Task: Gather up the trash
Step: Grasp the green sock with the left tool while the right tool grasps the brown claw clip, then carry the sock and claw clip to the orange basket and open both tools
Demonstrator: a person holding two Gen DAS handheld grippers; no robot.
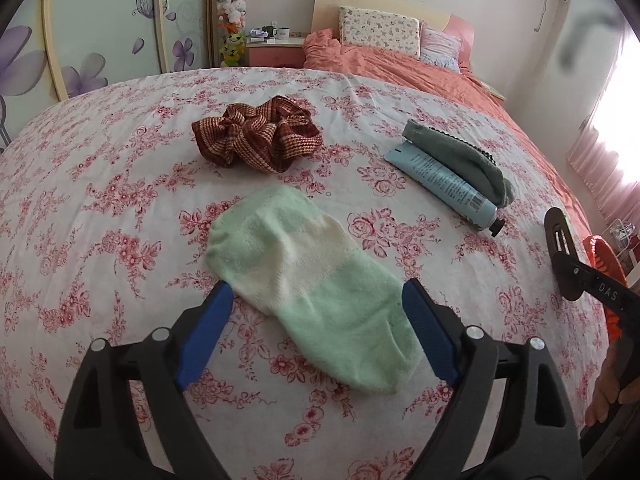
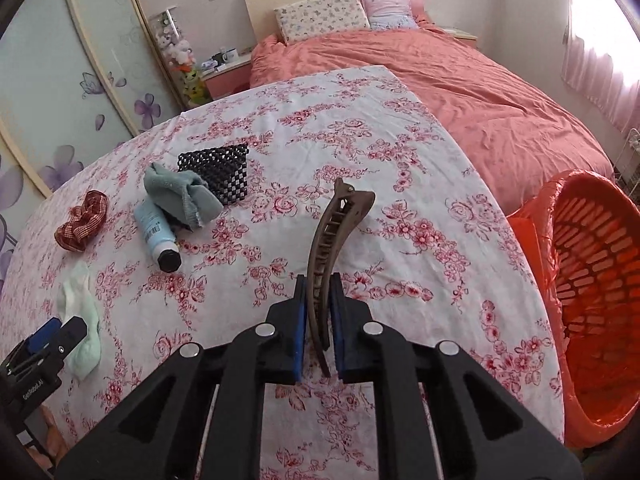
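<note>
- The left gripper [image 1: 318,300] is held low over the near part of the floral-covered table [image 1: 120,184], its blue-padded jaws spread wide apart.
- A pale green sock [image 1: 312,280] lies flat between those open jaws; the pads stand at either side of it, and whether they touch the fabric cannot be told.
- The right gripper [image 2: 318,320] is clamped on a brown hair clip [image 2: 332,248], the jaws drawn close together on the clip's lower half.
- The clip is held upright above the cloth, its hinged end pointing away from the camera, toward the far edge of the table.
- An orange basket [image 2: 592,280] lined with an orange bag is seen just beside the table's right edge, its mouth tilted toward the table.
- A brown striped scrunchie [image 1: 256,138] rests toward the far left of the table, apart from the sock.
- A light blue tube [image 1: 444,180] with a black cap lies toward the right, with a grey-green sock [image 1: 460,160] draped against it.
- A black beaded pouch [image 2: 222,172] is seen behind that sock, touching it, in the right wrist view.
- A bed with a coral cover [image 2: 460,100] stands beyond the table's far edge.
</note>
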